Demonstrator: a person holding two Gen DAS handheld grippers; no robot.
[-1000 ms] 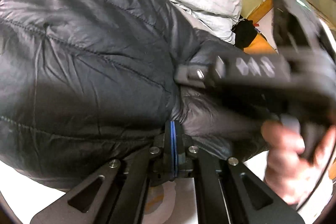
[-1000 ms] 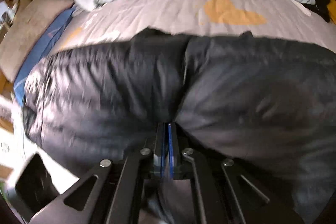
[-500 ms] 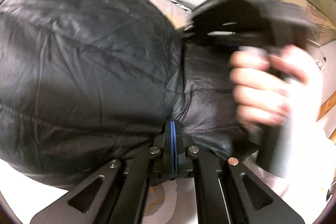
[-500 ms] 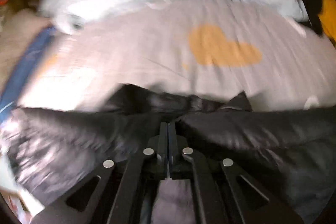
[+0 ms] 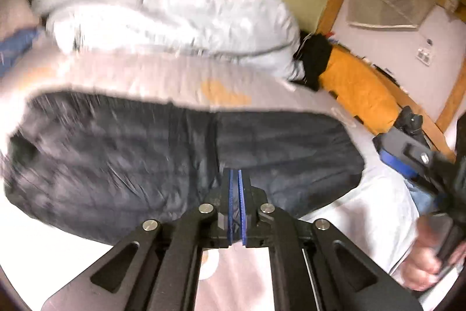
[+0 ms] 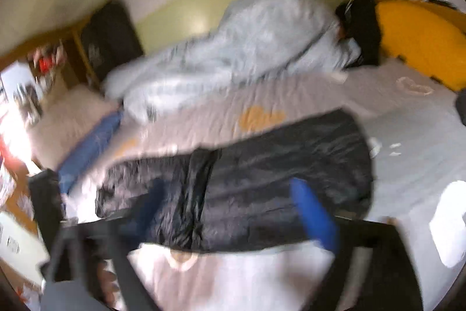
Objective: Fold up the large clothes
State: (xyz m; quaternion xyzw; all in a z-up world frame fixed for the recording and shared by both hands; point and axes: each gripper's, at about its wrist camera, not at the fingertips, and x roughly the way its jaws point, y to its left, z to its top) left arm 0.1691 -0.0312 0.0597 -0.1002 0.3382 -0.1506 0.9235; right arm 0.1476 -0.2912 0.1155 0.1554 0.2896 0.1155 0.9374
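Fingers of the left gripper [image 5: 236,194] sit closed with nothing between them, above the near edge of the black puffer jacket [image 6: 247,182]. Right gripper [image 6: 230,209] fingers have just been opening and stand wide, empty. Jacket lies folded across the bed [image 6: 407,165], a grey duvet [image 5: 174,16] bunched at its 12 o'clock.

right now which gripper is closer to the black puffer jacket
Left. The left gripper sits shut right at the black puffer jacket; the right gripper, open, is pulled back off it.
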